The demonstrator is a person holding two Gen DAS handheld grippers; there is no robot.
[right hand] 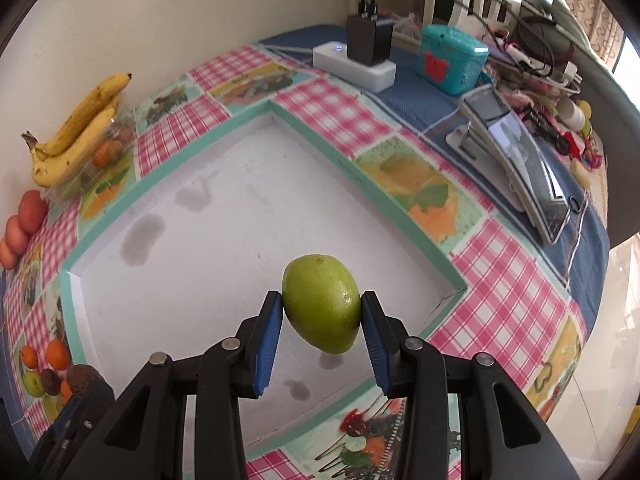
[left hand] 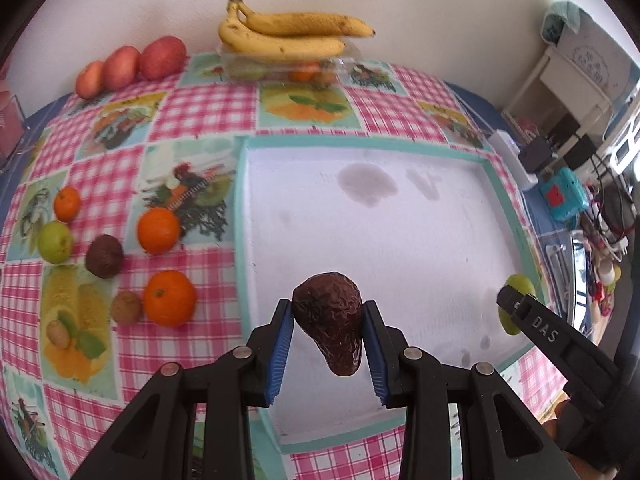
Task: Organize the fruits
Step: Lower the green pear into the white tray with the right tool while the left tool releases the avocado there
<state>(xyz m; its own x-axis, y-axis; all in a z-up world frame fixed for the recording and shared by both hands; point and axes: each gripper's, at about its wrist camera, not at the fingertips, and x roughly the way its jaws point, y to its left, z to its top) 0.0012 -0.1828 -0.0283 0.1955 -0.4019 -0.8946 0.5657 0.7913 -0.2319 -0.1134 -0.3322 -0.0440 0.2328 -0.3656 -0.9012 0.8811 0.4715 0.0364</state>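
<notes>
fruit [left hand: 308, 74] blurred inside clear box [left hand: 346, 65]

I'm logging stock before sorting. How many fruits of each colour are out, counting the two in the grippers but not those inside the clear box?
orange fruits: 3
green fruits: 2, one in the right gripper
brown fruits: 3, one in the left gripper
red fruits: 3
yellow bananas: 2
Total: 13
</notes>
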